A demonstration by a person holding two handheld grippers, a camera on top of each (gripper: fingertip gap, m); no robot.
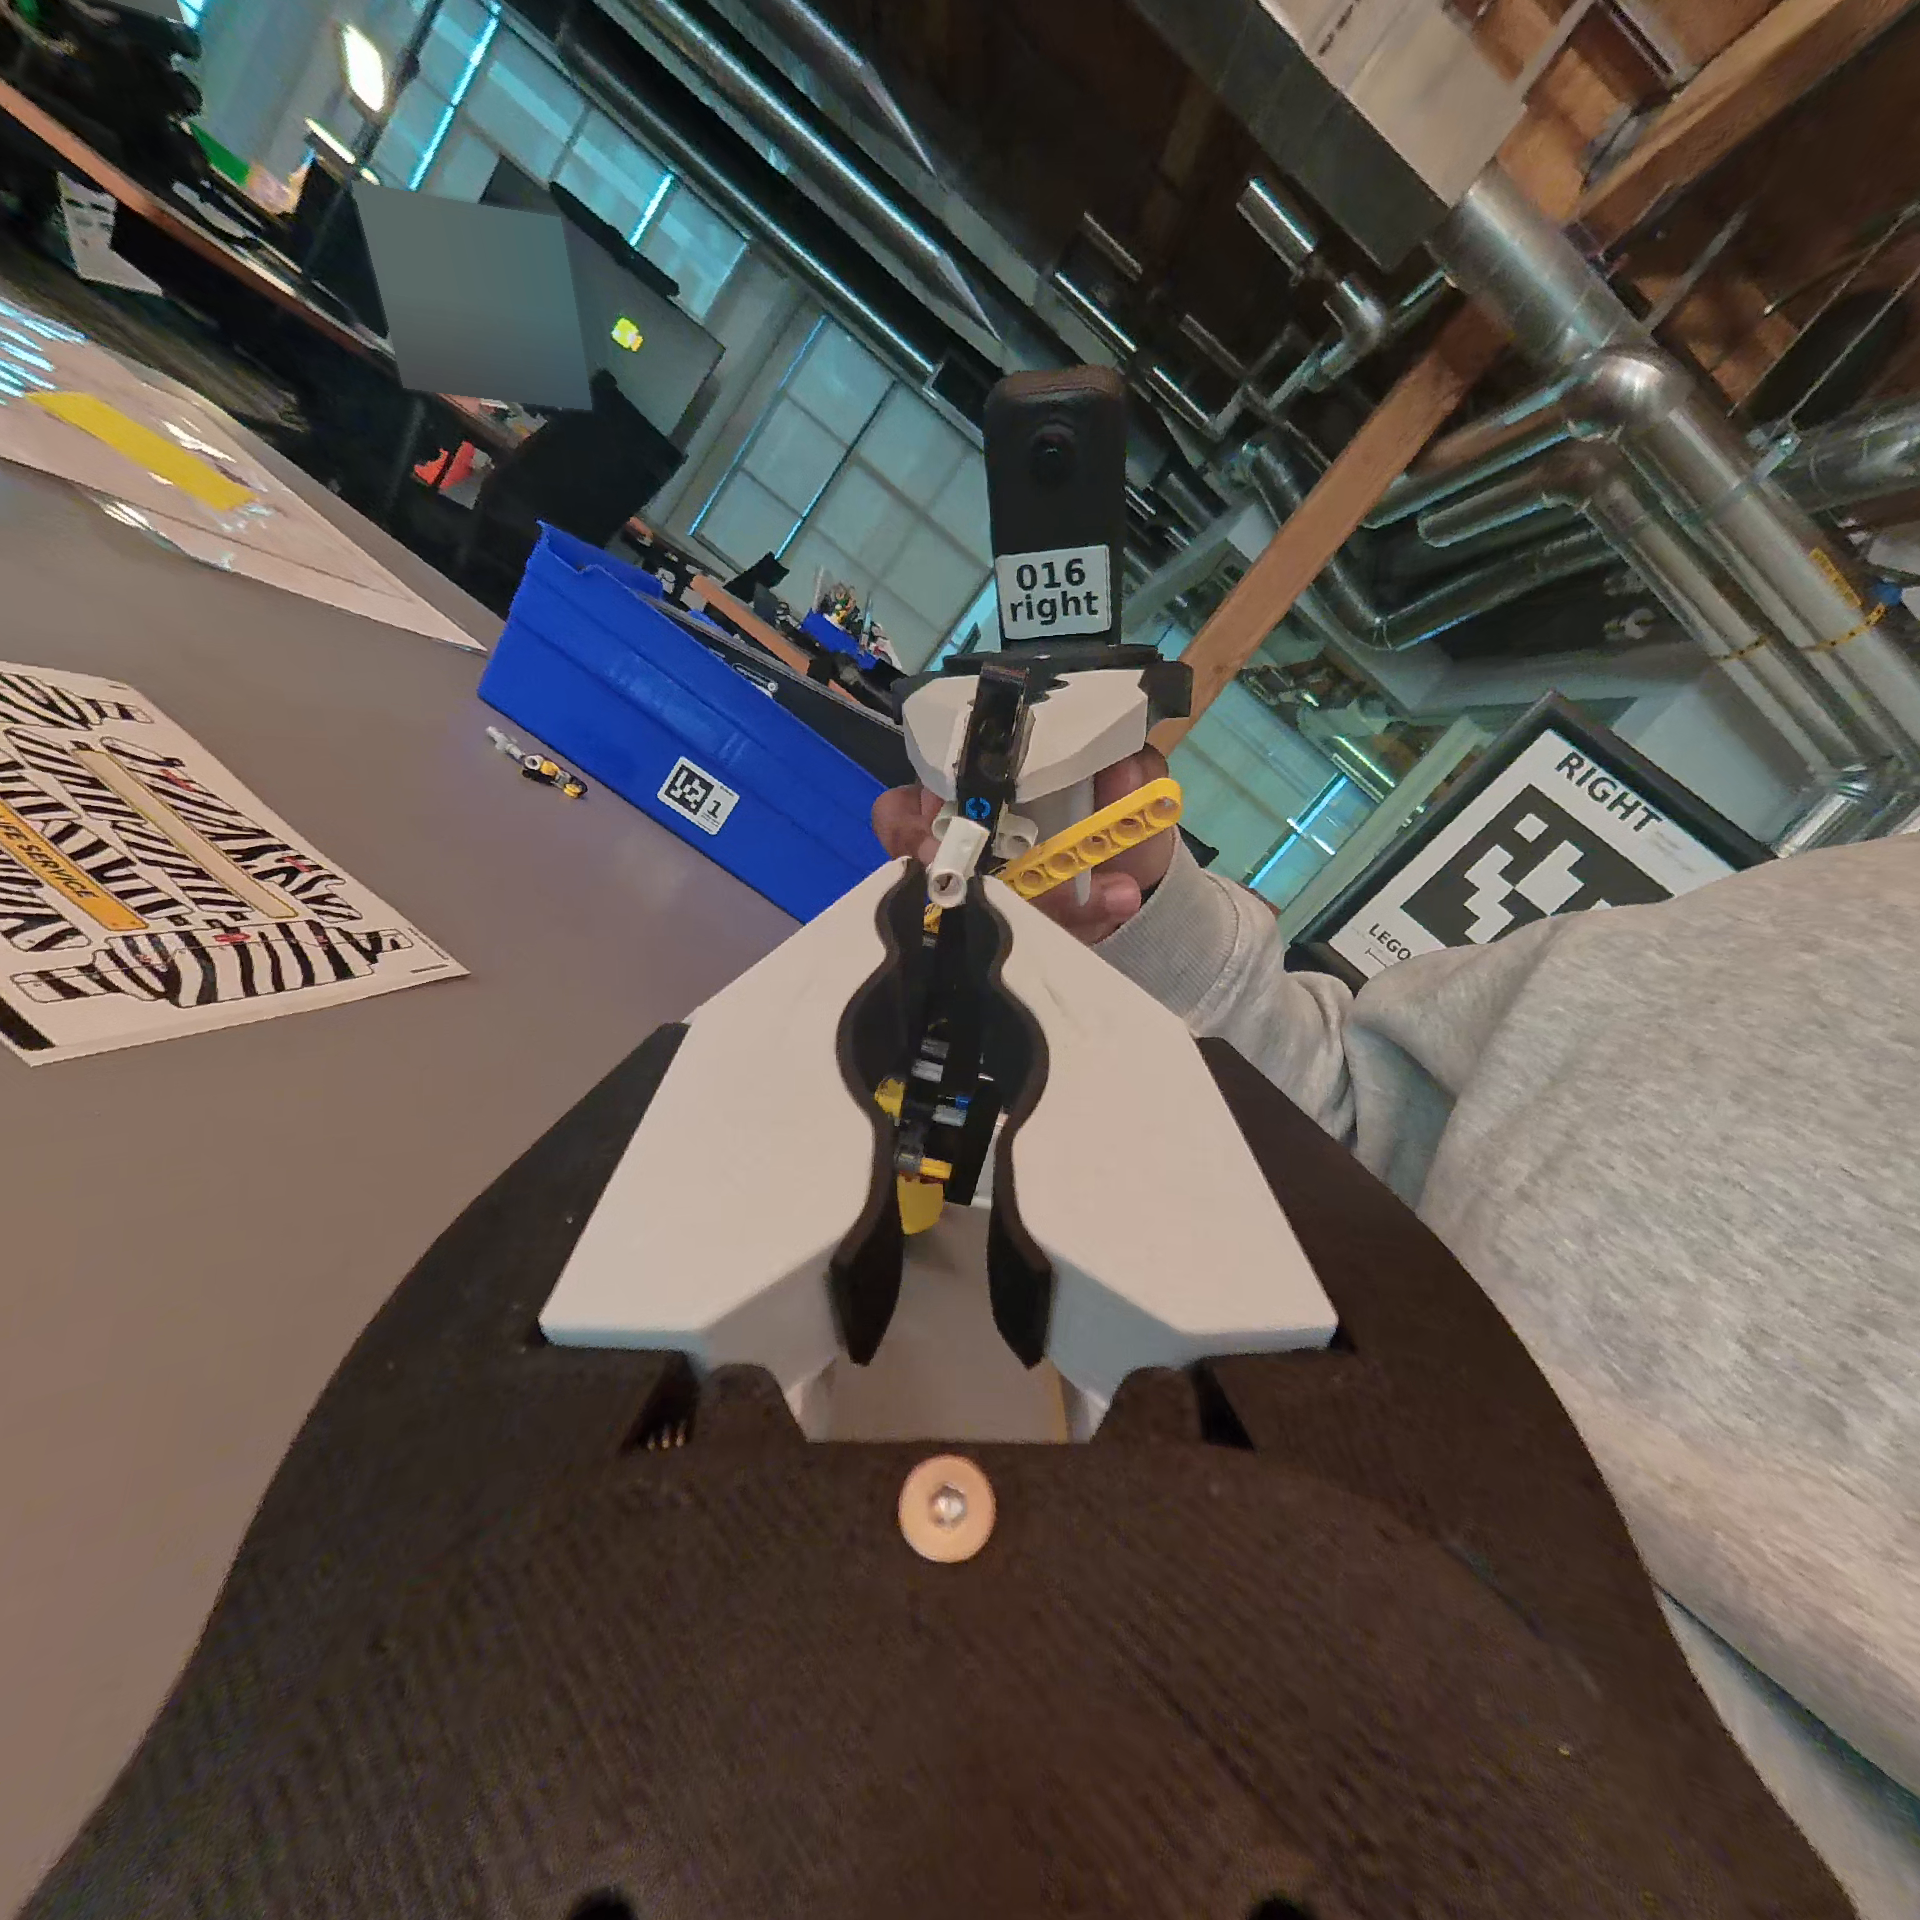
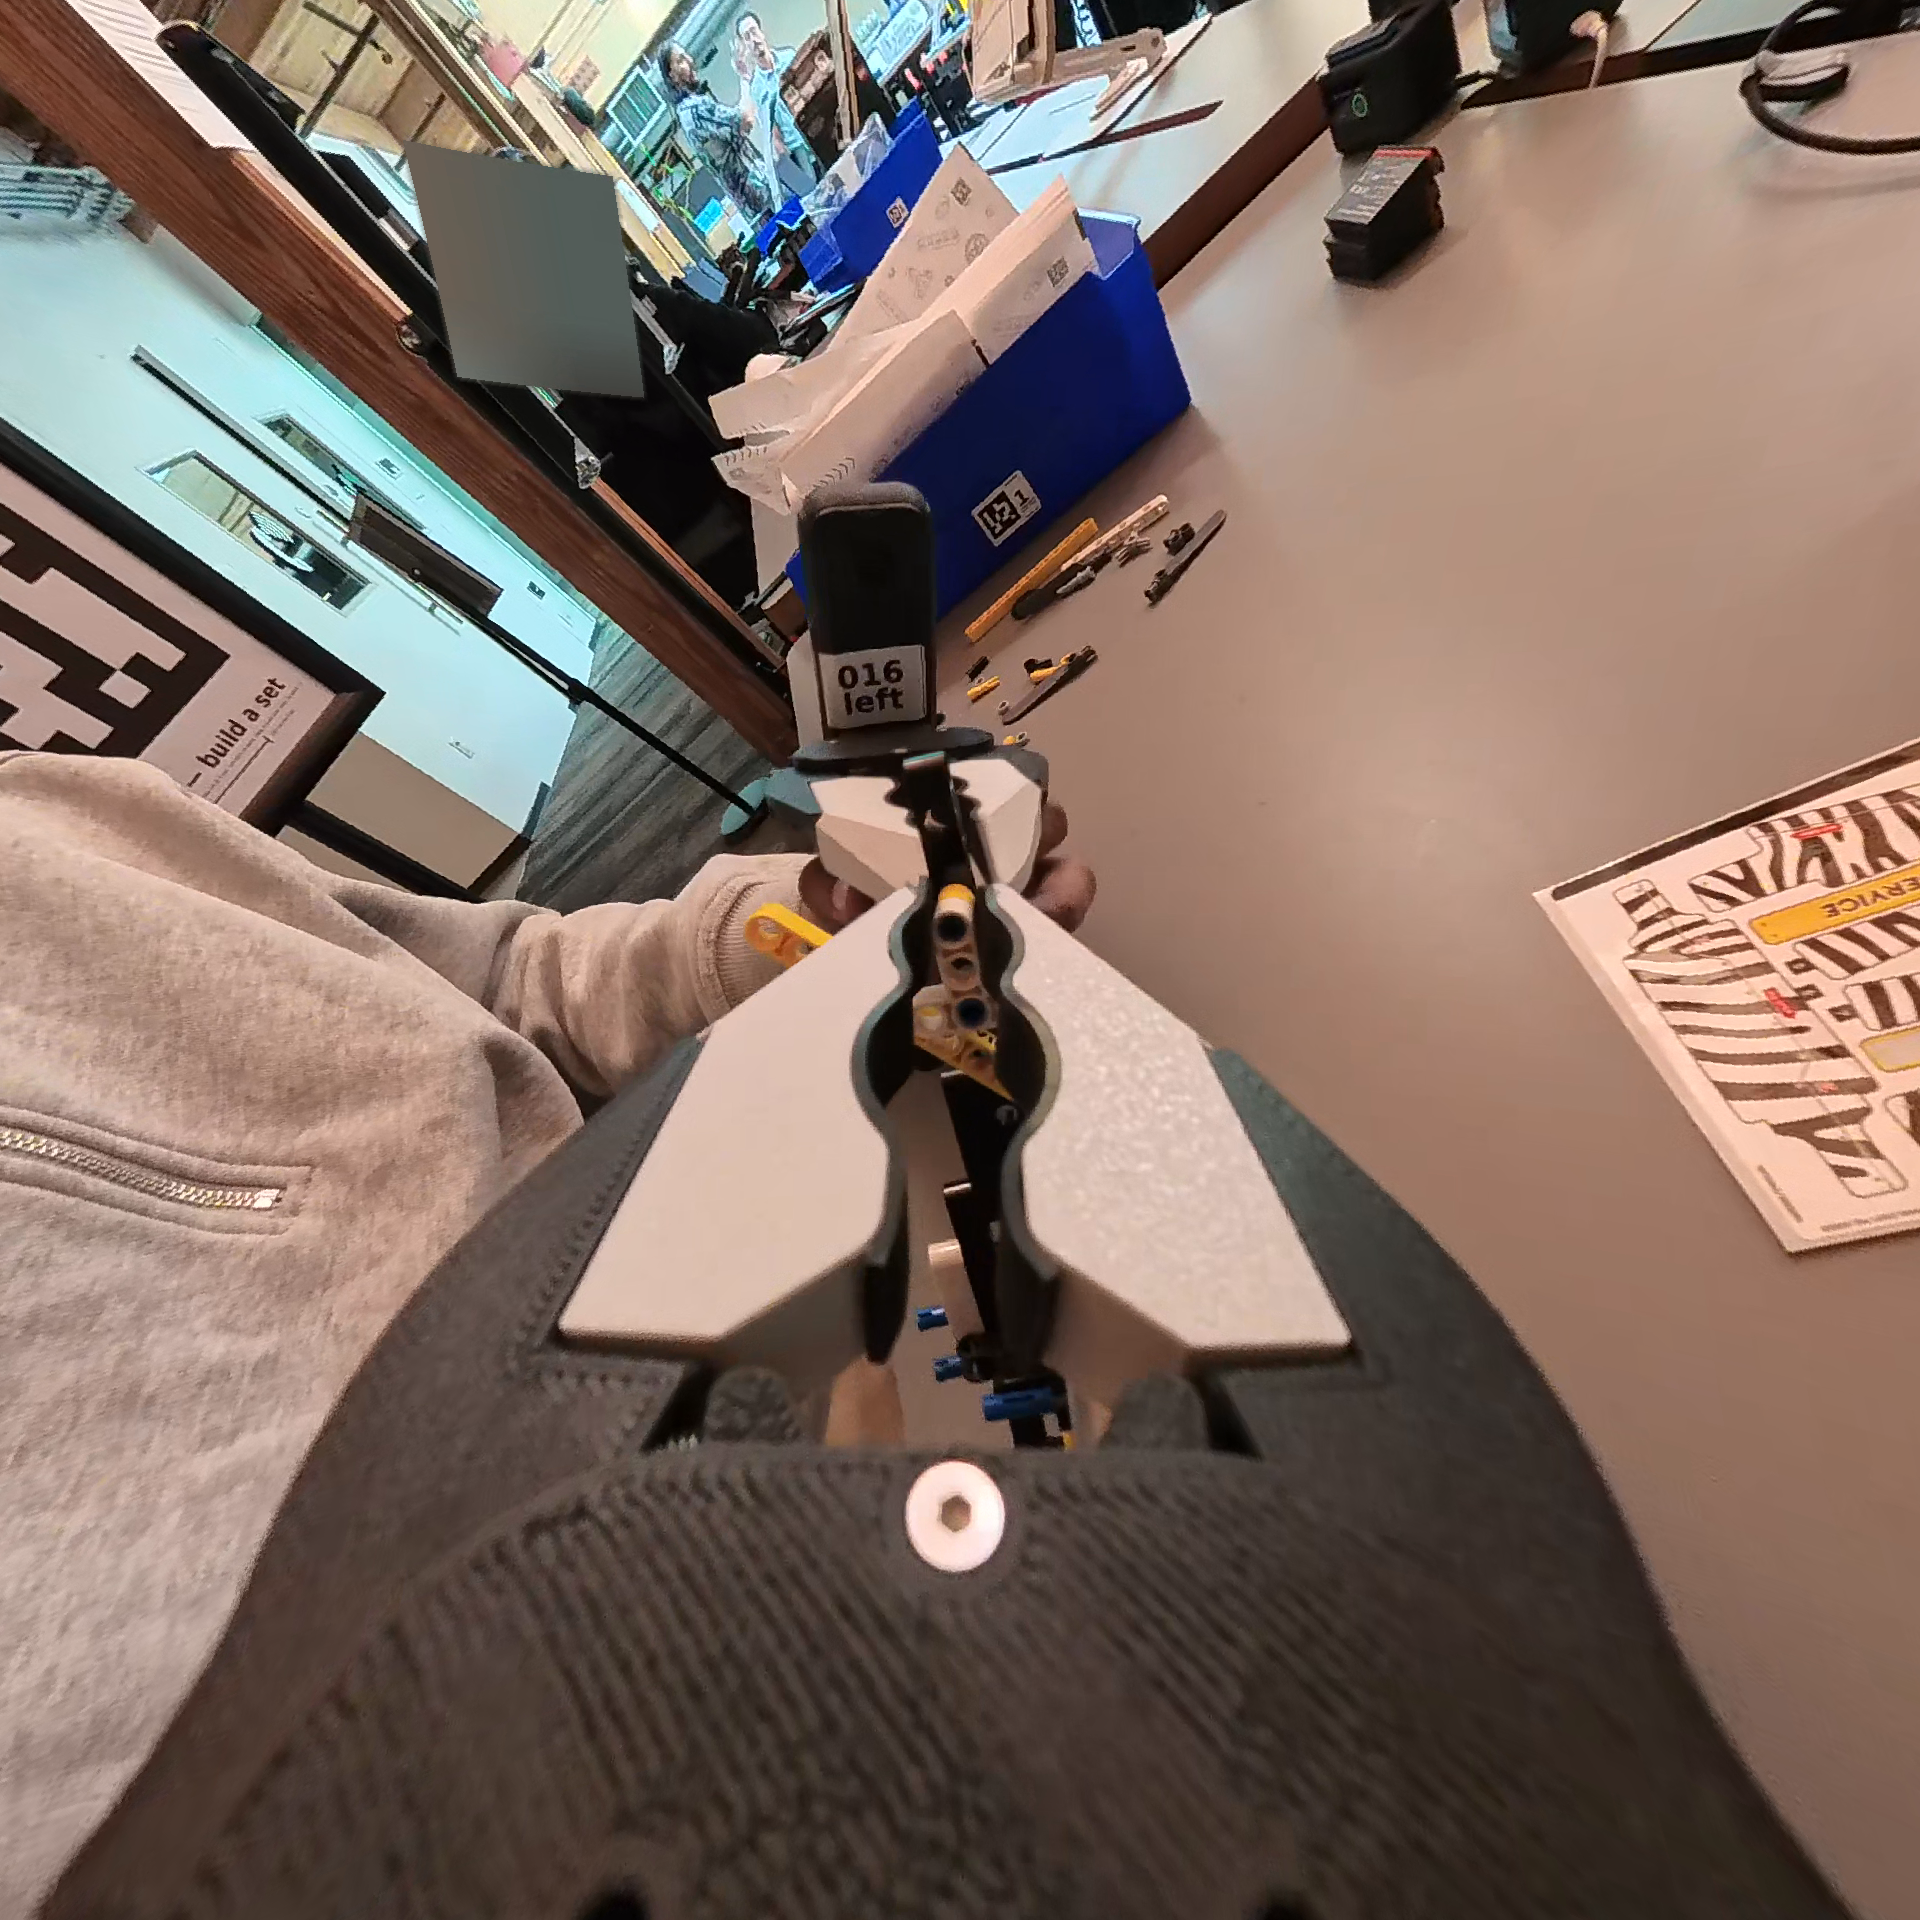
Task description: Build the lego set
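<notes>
The left gripper (image 1: 940, 894) had its jaws drawn narrow around a black lego assembly (image 1: 940, 1081) with yellow and blue parts, held in the air above the grey worktop (image 1: 312, 1195). Facing it nose to nose, the right gripper (image 2: 951, 914) had its jaws pinched on the same assembly, gripping a pale beam (image 2: 961, 961) with a blue pin and a yellow piece behind it. A yellow beam (image 1: 1091, 842) angled out to one side at the meeting point, in front of a person's hand (image 1: 1112, 883) in a grey sleeve (image 1: 1558, 1091). A zebra-striped sticker sheet (image 2: 1756, 1029) lay flat on the worktop nearby. Farther off, loose lego parts (image 2: 1081, 592) were scattered beside a blue bin (image 2: 1049, 416) stuffed with white paper bags. A framed sign (image 1: 1538, 852) with a black-and-white marker stood beyond.
</notes>
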